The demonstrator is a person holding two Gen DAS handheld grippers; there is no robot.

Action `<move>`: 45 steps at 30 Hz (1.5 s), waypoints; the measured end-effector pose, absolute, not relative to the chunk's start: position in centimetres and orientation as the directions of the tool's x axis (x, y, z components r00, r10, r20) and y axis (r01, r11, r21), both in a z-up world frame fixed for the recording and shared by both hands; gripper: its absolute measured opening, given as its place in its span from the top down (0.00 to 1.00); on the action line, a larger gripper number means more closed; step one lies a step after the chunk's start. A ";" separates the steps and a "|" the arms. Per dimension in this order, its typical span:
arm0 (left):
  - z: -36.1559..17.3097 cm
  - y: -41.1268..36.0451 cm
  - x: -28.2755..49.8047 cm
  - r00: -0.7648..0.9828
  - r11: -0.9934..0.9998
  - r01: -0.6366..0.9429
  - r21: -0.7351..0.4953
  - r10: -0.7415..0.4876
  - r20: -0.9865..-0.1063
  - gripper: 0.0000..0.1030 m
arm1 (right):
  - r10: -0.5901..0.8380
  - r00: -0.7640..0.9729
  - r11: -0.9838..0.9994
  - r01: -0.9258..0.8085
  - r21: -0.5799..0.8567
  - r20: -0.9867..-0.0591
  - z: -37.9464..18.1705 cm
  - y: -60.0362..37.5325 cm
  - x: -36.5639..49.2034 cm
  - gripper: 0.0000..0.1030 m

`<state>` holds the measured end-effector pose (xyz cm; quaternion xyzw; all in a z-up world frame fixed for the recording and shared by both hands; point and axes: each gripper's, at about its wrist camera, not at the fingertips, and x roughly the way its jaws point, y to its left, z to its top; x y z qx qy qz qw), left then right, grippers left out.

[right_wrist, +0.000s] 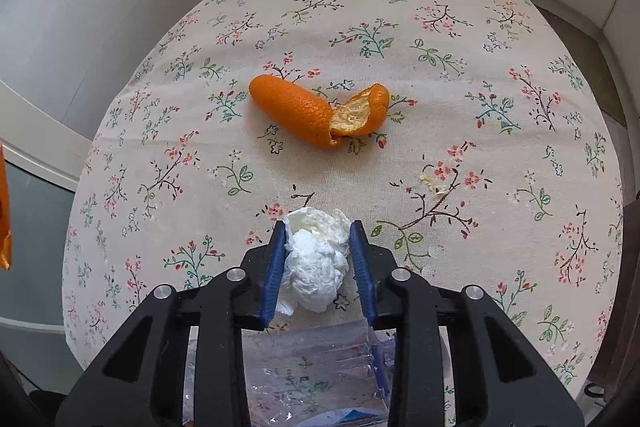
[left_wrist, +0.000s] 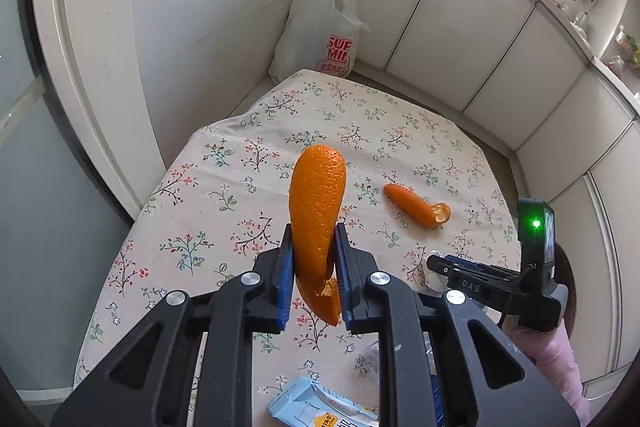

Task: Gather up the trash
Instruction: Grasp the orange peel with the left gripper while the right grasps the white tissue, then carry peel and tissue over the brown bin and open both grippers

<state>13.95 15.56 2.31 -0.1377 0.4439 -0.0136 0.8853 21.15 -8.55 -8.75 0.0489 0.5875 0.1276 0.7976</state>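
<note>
A: Tissue (right_wrist: 316, 263), white and crumpled, sits between the blue pads of the right gripper (right_wrist: 319, 267). The pads squeeze it on both sides, and it looks like it is resting on the table (right_wrist: 500, 7).

B: And the left gripper (left_wrist: 314, 267)?

A: It pinches a long orange peel (left_wrist: 318, 211). The peel sticks up above the pads, off the cloth.

B: What could go wrong?

A: The tissue is soft and squashy. I think it could slip out when it gets lifted, because only its sides are held. The tall peel could wobble or bend over and drop if the hand tips fast.

B: Anything under the grippers?

A: Yes. A clear wrapper (right_wrist: 320, 367) lies right below the right gripper, close to the near edge. A light blue packet (left_wrist: 316, 407) lies near the left one. A low hand could knock them off the table.

B: What is farther away?

A: A second peel (right_wrist: 320, 111) lies in the middle of the table, all by itself. There is lots of bare flowered cloth around it, so there is room to reach in.

B: And past that?

A: A white bag (left_wrist: 320, 23) with red letters stands behind the far edge, in the corner by the wall. I think the trash goes there. The wall and the cupboards are close, so the corner is tight for two hands.
</note>
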 end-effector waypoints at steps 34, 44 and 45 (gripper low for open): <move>4.7 6.9 14.6 0.663 0.935 0.051 -0.352 -0.295 -0.688 0.81 | 0.223 0.673 0.961 -0.032 0.274 -0.706 5.3 -20.8 14.4 0.83; 3.8 -0.1 14.6 0.625 0.922 0.154 -0.356 -0.370 -0.687 0.81 | 0.044 0.757 0.971 0.121 0.206 -0.652 7.1 -28.5 11.1 0.82; 3.7 -0.8 14.5 0.621 0.920 0.165 -0.356 -0.377 -0.687 0.81 | 0.018 0.763 0.971 0.140 0.193 -0.646 7.2 -29.2 10.8 0.82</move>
